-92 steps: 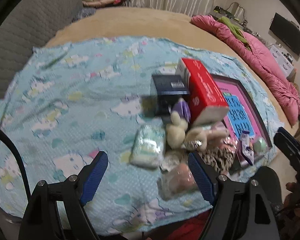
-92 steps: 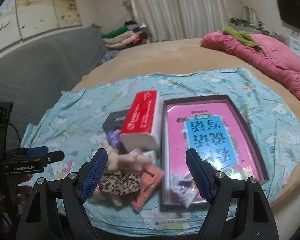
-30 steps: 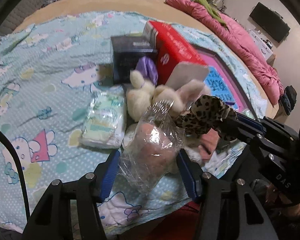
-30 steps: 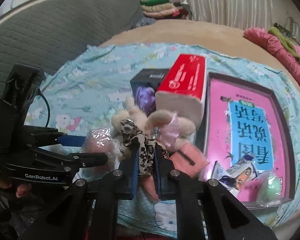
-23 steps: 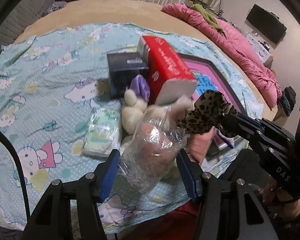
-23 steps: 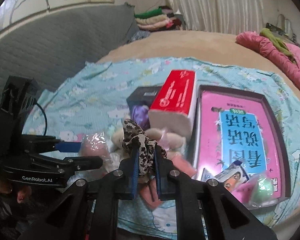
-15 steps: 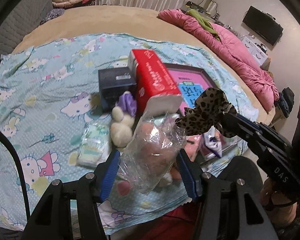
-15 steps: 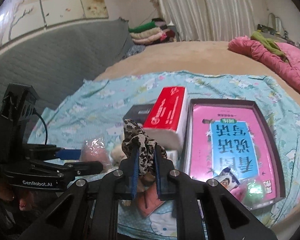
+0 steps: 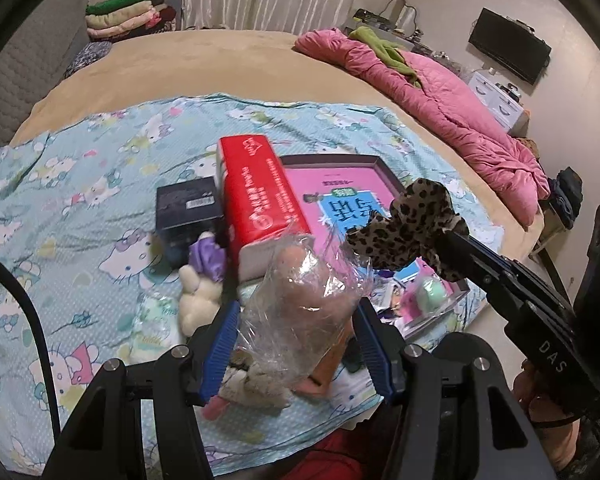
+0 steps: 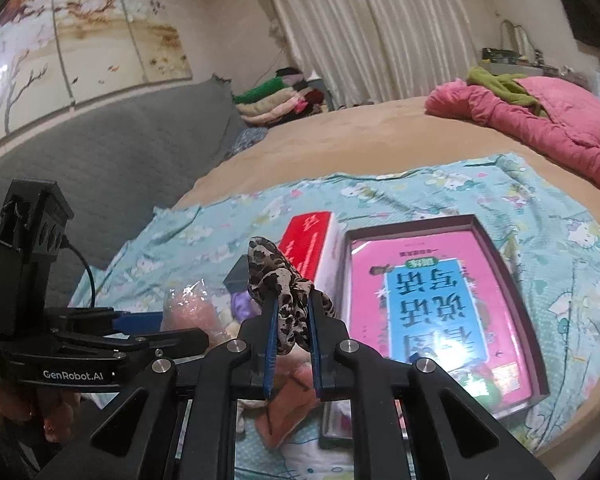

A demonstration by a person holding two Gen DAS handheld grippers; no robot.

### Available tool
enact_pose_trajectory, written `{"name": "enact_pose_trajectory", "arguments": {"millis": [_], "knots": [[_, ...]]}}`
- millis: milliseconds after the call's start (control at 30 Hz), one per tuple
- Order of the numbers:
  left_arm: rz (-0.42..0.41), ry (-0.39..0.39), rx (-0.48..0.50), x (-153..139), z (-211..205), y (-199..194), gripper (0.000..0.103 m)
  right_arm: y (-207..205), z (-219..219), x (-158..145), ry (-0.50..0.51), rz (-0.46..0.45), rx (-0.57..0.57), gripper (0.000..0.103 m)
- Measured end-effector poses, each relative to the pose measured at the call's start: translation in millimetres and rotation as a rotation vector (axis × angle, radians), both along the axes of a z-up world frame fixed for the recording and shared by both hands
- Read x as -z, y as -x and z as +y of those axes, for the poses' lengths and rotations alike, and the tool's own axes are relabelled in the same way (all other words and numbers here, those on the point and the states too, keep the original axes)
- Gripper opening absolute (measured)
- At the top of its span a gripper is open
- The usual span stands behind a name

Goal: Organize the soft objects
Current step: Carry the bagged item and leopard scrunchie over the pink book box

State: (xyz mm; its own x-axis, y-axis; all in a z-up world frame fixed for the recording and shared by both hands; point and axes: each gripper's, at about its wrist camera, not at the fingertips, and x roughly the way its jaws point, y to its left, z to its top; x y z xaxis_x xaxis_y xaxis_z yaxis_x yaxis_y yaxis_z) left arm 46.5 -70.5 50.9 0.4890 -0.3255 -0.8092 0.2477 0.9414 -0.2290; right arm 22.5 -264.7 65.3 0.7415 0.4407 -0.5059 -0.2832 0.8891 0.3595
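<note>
My left gripper is shut on a clear plastic bag with a pink soft thing inside, held up above the bed. The same bag shows at the left of the right wrist view, in the left gripper. My right gripper is shut on a leopard-print scrunchie, also lifted; in the left wrist view the scrunchie hangs at the right, level with the bag. A cream plush rabbit with a purple bit lies below on the cartoon-cat sheet.
A red tissue pack, a dark box and a tray holding a pink book sit on the sheet. A wipes pack and pink cloth lie near the front edge. A pink quilt lies far right.
Both grippers have risen from the pile with their loads, the bag and the scrunchie. The bed items now look smaller and lower in both views.
</note>
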Motion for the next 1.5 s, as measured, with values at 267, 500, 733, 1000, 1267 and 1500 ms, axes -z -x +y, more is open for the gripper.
{"name": "enact_pose_trajectory", "arguments": {"millis": [267,500,733,1000,1267,1500], "knots": [[-0.022,-0.001,0.035,-11.3,-28.4,-9.2,0.058,2.4,-35.3,-5.9,-0.021,-0.029,0.101,0.014],[-0.033,-0.023,0.07,-11.2,-59.5,-18.6,0.058,4.8,-65.8,-3.9,-0.047,-0.034,0.195,0.014],[-0.045,-0.073,0.101,-5.3,-84.3,-23.8,0.058,4.3,-88.1,3.6,-0.061,-0.029,0.256,0.014],[-0.047,-0.124,0.126,7.1,-105.9,-31.6,0.058,4.3,-105.5,13.9,-0.068,-0.014,0.308,0.014],[-0.037,-0.162,0.142,23.0,-121.8,-40.8,0.058,0.6,-121.4,25.8,-0.077,0.015,0.35,0.014],[-0.04,-0.205,0.149,34.7,-131.2,-45.0,0.058,-2.7,-131.5,36.8,-0.076,0.045,0.382,0.014]]}}
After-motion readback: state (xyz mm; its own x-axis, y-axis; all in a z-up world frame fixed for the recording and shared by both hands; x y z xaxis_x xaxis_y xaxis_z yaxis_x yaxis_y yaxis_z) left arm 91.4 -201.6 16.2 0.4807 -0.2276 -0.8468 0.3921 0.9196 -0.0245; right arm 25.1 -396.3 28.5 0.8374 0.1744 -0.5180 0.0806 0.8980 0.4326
